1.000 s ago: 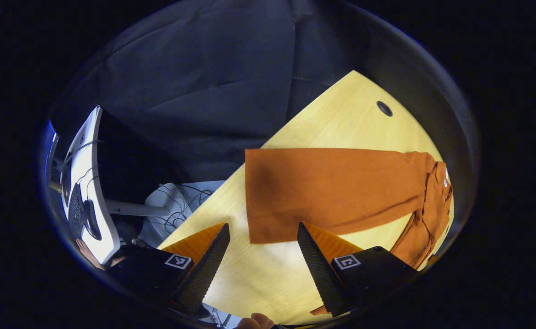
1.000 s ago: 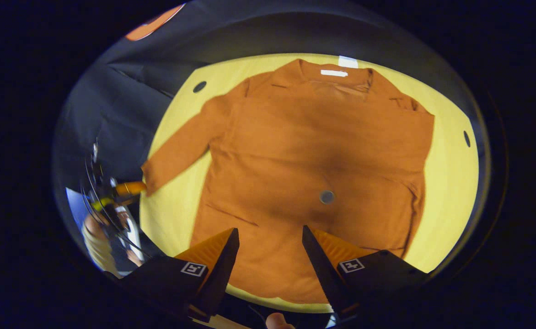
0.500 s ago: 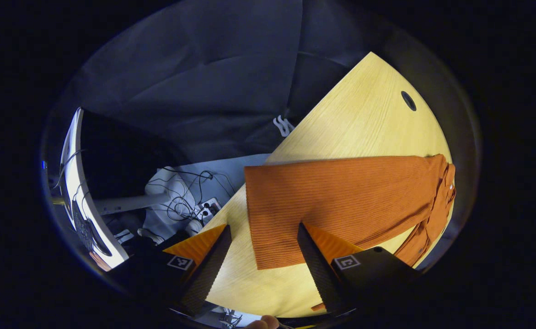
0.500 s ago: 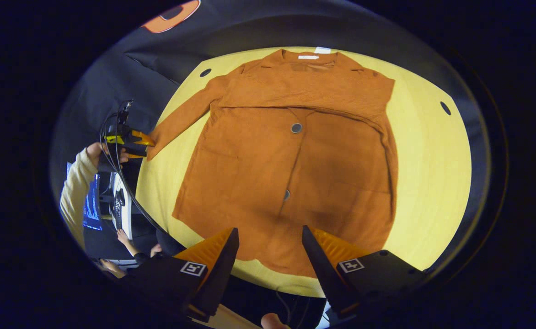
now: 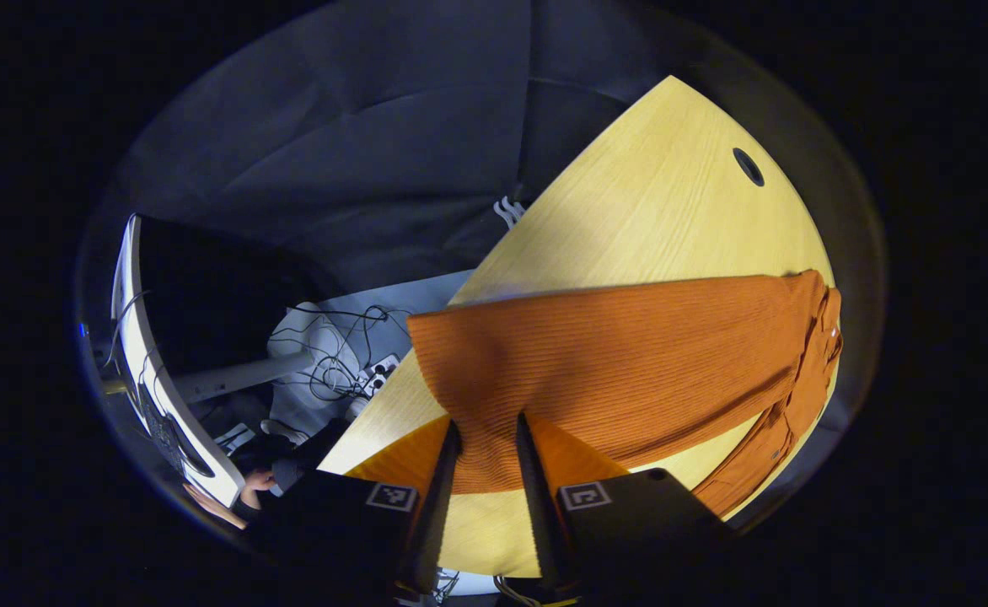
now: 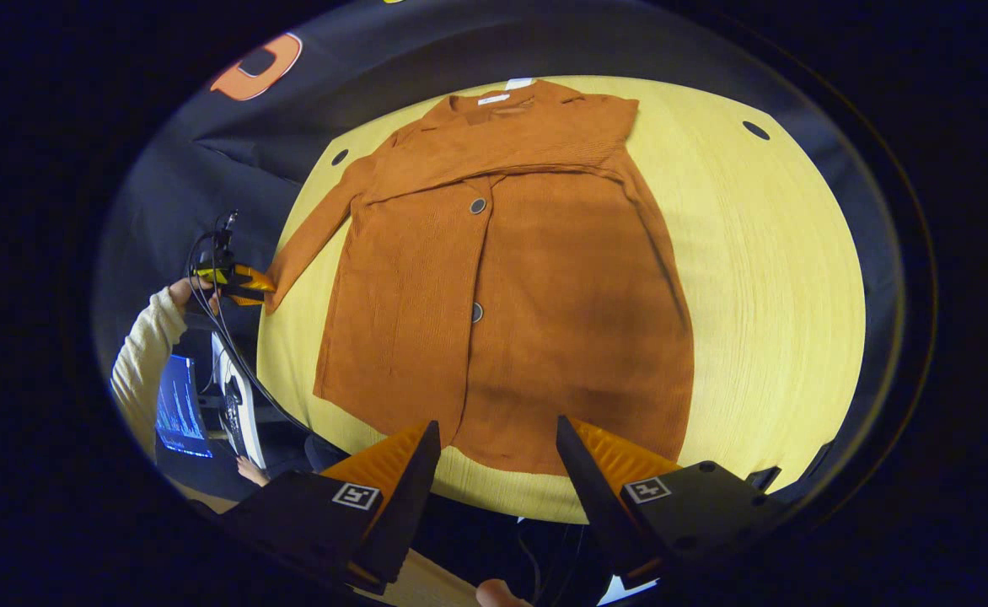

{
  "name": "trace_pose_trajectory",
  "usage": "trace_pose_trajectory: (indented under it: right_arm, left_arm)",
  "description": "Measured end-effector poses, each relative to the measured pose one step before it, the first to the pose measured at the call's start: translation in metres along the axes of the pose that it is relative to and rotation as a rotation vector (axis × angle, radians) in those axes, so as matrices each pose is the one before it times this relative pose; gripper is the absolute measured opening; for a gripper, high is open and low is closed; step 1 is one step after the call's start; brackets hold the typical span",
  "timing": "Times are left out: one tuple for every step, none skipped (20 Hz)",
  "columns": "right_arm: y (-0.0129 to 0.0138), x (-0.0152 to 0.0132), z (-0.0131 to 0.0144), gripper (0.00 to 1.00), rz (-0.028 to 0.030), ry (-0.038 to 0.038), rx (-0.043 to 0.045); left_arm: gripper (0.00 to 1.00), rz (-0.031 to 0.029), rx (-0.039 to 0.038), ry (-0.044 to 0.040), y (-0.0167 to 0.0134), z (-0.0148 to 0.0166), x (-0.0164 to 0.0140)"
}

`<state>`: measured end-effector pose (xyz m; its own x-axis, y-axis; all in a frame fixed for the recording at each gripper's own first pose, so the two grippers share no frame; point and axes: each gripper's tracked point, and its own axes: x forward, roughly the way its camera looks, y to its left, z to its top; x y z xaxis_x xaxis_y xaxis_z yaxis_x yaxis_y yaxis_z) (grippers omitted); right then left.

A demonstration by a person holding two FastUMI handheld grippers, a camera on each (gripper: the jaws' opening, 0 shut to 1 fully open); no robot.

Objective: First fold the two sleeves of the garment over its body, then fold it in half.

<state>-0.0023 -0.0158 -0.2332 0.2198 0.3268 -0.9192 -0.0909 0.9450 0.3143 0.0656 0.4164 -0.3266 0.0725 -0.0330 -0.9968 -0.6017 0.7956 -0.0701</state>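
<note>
L gripper (image 5: 484, 459) pinches sleeve (image 5: 612, 371) cuff, fingertips hidden by fabric

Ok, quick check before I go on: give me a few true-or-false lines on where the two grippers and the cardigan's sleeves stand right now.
1. The left gripper is shut on the cuff of one sleeve. True.
2. The right gripper is pinching the hem. False: its jaws stand open above the table's near edge, holding nothing.
3. One sleeve already lies folded across the chest of the cardigan. True.
4. The cardigan is already folded in half. False: its body lies at full length on the table.
5. The gripped sleeve stretches out sideways from the body. True.
</note>
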Motion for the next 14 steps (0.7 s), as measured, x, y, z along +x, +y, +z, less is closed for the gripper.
trace_pose_trajectory:
  right_arm:
    - [-0.00130, -0.00020, -0.00041, 0.89, 0.00603, -0.00296, 0.00514]
    - [0.00209, -0.00038, -0.00566, 0.89, 0.01771, 0.01264, 0.00557]
    - [-0.00160, 0.00105, -0.00340, 0.89, 0.00410, 0.00792, 0.01461]
    - [-0.00414, -0.00044, -0.00031, 0.92, 0.00016, 0.00054, 0.01348]
    - [-0.00287, 0.00237, -0.00432, 0.96, -0.00251, 0.00637, 0.00462]
    - [-0.00314, 0.00152, -0.00423, 0.98, -0.00194, 0.00109, 0.00521]
    - [-0.00260, 0.00175, -0.00344, 0.98, -0.00120, 0.00345, 0.00712]
    - [-0.00267, 0.00035, -0.00503, 0.94, 0.00296, 0.01089, 0.00389]
    - [-0.00304, 0.00067, -0.00314, 0.94, -0.00118, 0.00659, 0.00098]
    - [-0.00465, 0.00306, -0.00340, 0.98, -0.00810, 0.00273, 0.00064]
    - [-0.00439, 0.00292, -0.00294, 0.98, -0.01095, 0.00657, -0.00163]
    - [-0.00683, 0.00253, -0.00441, 0.98, -0.01401, 0.00939, -0.00206]
    - [-0.00643, 0.00265, -0.00433, 0.98, -0.01216, 0.01132, -0.00154]
    - [-0.00224, 0.00075, -0.00264, 0.98, -0.00071, 0.00497, 0.00242]
  left_arm:
    - [0.33, -0.00616, -0.00220, 0.00051, -0.00410, 0.00105, -0.00123]
    - [0.32, -0.00889, -0.00726, -0.00201, -0.00495, -0.00029, 0.00054]
    - [0.21, 0.00594, -0.00495, -0.00346, -0.00309, 0.00049, -0.00022]
    - [0.09, 0.00798, 0.00660, -0.00297, -0.00030, -0.00115, -0.00027]
    - [0.07, 0.00508, 0.01946, 0.00123, -0.00165, -0.00060, -0.00074]
    - [0.06, -0.00492, 0.02176, 0.00418, -0.00158, -0.00362, -0.00191]
    - [0.05, -0.01831, 0.01948, 0.00650, -0.00661, -0.00156, -0.00239]
    - [0.00, -0.00650, 0.01191, 0.00092, -0.00633, -0.00210, -0.00482]
    - [0.04, 0.01615, 0.02068, -0.00880, 0.00014, 0.00233, -0.00590]
    - [0.03, 0.02471, 0.01571, -0.01407, 0.00122, 0.00297, -0.00654]
    - [0.03, 0.02665, 0.00951, -0.01896, -0.00022, 0.00474, -0.00950]
    - [0.03, 0.00712, 0.00872, -0.01810, -0.00727, 0.00480, -0.00789]
    - [0.03, 0.00128, 0.00663, -0.01768, -0.00986, 0.00464, -0.01126]
    - [0.03, -0.00851, 0.01756, -0.02087, -0.01196, 0.00729, -0.01050]
